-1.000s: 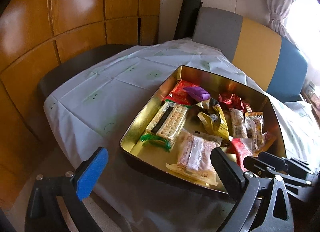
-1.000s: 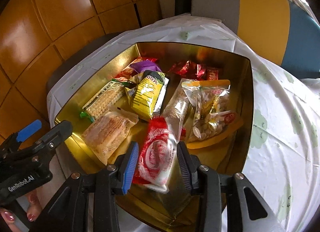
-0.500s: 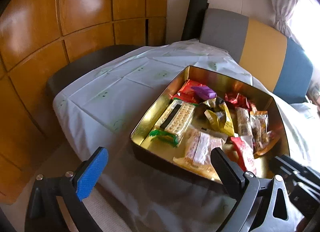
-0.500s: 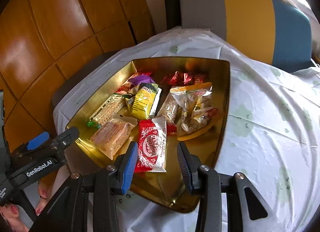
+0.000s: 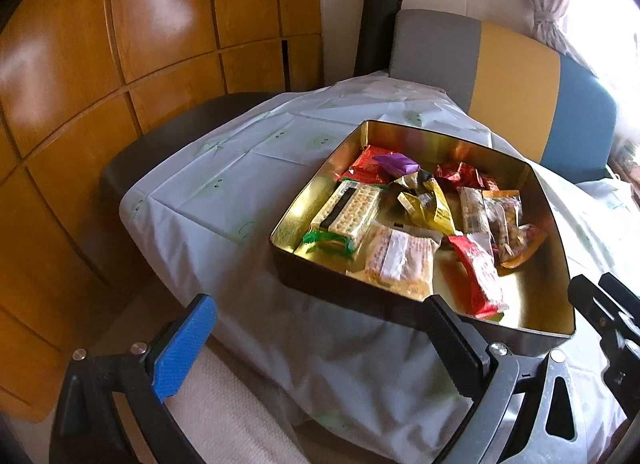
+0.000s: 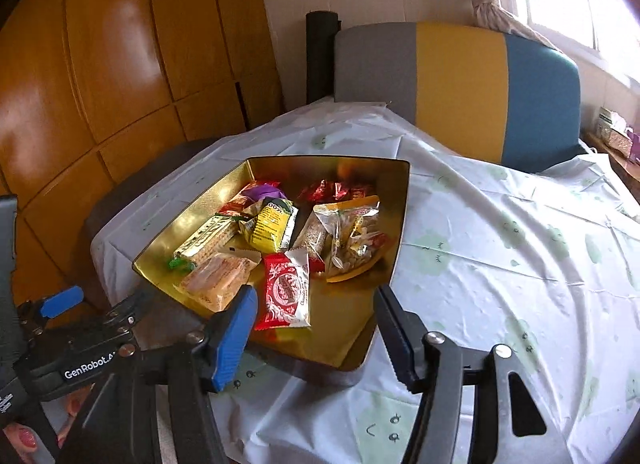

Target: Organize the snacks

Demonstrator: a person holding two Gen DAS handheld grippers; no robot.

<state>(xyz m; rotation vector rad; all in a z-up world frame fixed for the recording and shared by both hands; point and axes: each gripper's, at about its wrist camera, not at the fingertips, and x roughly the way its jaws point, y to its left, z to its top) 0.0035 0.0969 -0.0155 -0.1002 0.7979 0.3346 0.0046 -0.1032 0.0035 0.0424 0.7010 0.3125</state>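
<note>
One gold tin (image 6: 340, 324). Inside the tin, counted by kind:

- one red-and-white packet (image 6: 286, 290), toward the tin's near edge
- one clear biscuit pack (image 6: 216, 278), at the tin's near-left side
- one cracker sleeve (image 6: 206, 240) with a green end, along the tin's left wall
- one yellow packet (image 6: 270, 226), mid-tin
- one purple packet (image 6: 264, 193), near the tin's far wall
- one orange-red packet (image 6: 236, 204), partly under the purple one
- one clear cereal bar (image 6: 314, 234)
- one bag of nuts (image 6: 354, 240), by the tin's right wall
- roughly three small red sweets (image 6: 332, 190) at the tin's far wall, too crowded to count surely

Under the tin, one printed cloth (image 6: 500, 264). Beyond the tin, one three-coloured chair (image 6: 460, 84) and one black roll (image 6: 320, 56).
</note>
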